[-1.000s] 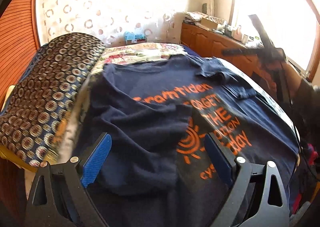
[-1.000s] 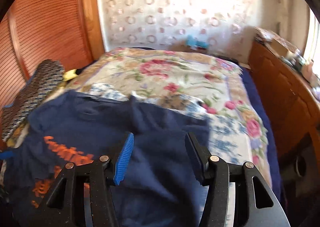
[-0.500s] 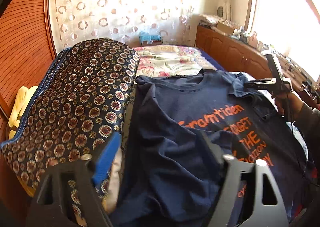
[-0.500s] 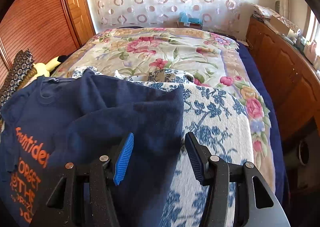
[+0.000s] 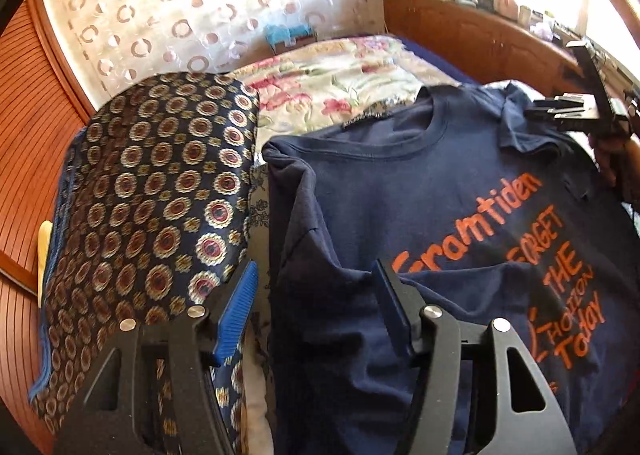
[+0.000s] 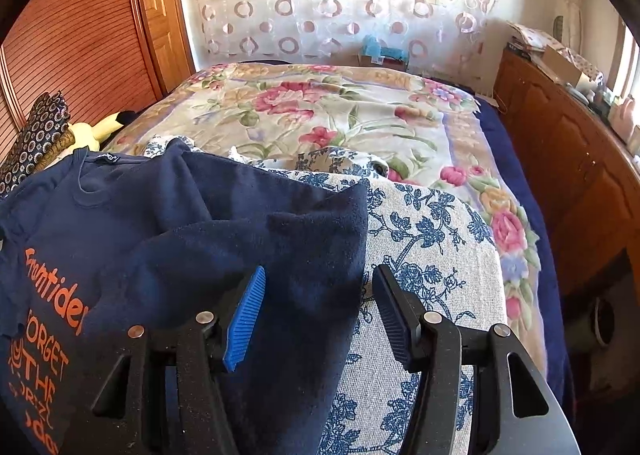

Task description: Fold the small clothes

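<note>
A navy T-shirt (image 5: 400, 191) with orange lettering lies face up on the bed, collar away from me. It also shows in the right wrist view (image 6: 160, 223), its right sleeve folded over. My left gripper (image 5: 316, 307) is open and empty above the shirt's left edge, one finger over the patterned fabric, one over the shirt. My right gripper (image 6: 318, 311) is open and empty above the right sleeve's edge. It also shows in the left wrist view (image 5: 580, 111), at the shirt's far right shoulder.
A dark blue medallion-patterned fabric pile (image 5: 160, 207) lies left of the shirt. A floral bedspread (image 6: 320, 115) and a blue-flowered white cover (image 6: 420, 255) lie under and beyond it. A wooden cabinet (image 6: 580, 175) runs along the right. A yellow plush toy (image 6: 96, 131) is at the left.
Both grippers have pulled back and shifted outward; the left now straddles the shirt's left edge. The right has drawn nearer over the folded sleeve. Both stay open.
</note>
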Motion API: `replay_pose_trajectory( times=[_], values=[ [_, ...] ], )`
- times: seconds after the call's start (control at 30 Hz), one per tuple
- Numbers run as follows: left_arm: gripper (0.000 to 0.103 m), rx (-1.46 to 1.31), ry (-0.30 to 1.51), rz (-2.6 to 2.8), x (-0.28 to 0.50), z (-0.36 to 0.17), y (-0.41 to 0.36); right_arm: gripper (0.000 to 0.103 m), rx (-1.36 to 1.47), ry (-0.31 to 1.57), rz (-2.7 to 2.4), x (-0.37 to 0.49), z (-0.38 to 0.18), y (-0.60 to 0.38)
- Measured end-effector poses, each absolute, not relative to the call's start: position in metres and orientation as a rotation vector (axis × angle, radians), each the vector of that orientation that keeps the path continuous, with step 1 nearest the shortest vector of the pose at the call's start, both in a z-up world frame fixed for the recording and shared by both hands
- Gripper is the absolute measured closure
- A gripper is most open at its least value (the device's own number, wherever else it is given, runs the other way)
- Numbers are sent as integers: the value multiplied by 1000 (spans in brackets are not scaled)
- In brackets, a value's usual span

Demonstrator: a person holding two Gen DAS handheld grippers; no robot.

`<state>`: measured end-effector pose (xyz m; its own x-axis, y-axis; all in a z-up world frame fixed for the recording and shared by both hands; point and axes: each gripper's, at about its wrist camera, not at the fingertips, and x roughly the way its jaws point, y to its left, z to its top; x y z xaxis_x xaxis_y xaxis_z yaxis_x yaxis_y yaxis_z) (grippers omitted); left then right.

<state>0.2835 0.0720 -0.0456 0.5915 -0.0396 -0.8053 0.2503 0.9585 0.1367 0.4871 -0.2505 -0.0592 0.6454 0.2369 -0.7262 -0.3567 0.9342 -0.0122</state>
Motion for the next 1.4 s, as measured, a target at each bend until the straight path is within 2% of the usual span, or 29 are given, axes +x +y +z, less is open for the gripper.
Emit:
replay_pose_trajectory(
  times=[0.1, 0.13, 0.17, 0.5, 0.57, 0.6, 0.63, 0.7, 0.9, 1.17, 1.4],
  values=[
    [88, 238, 941, -164, 291, -49, 75, 45, -160, 801, 339, 487, -59, -250],
    [94, 227, 941, -172, 292, -49, 76, 45, -160, 802, 339, 487, -59, -250],
    [95, 222, 936, -170, 293, -48, 77, 45, -161, 801, 339, 487, -59, -251],
    [97, 134, 779, -77, 288, 9, 115, 45, -133, 834, 366, 503, -55, -252],
    [97, 131, 767, -60, 290, 13, 120, 49, -119, 836, 364, 508, -55, -254],
    [97, 127, 760, -56, 289, 17, 123, 67, -113, 835, 366, 509, -55, -254],
    [97, 123, 744, -53, 288, 20, 124, 91, -106, 836, 383, 509, -55, -255],
    [97, 107, 704, -50, 284, 33, 128, 100, -96, 827, 402, 506, -51, -256],
    [98, 120, 603, -21, 274, 67, 127, 101, -13, 617, 360, 469, 1, -285],
    [98, 109, 585, -51, 257, 75, 125, 101, -70, 587, 347, 433, 22, -284],
    [98, 102, 544, -96, 200, 77, 122, 101, -86, 542, 375, 383, 33, -293]
  ],
)
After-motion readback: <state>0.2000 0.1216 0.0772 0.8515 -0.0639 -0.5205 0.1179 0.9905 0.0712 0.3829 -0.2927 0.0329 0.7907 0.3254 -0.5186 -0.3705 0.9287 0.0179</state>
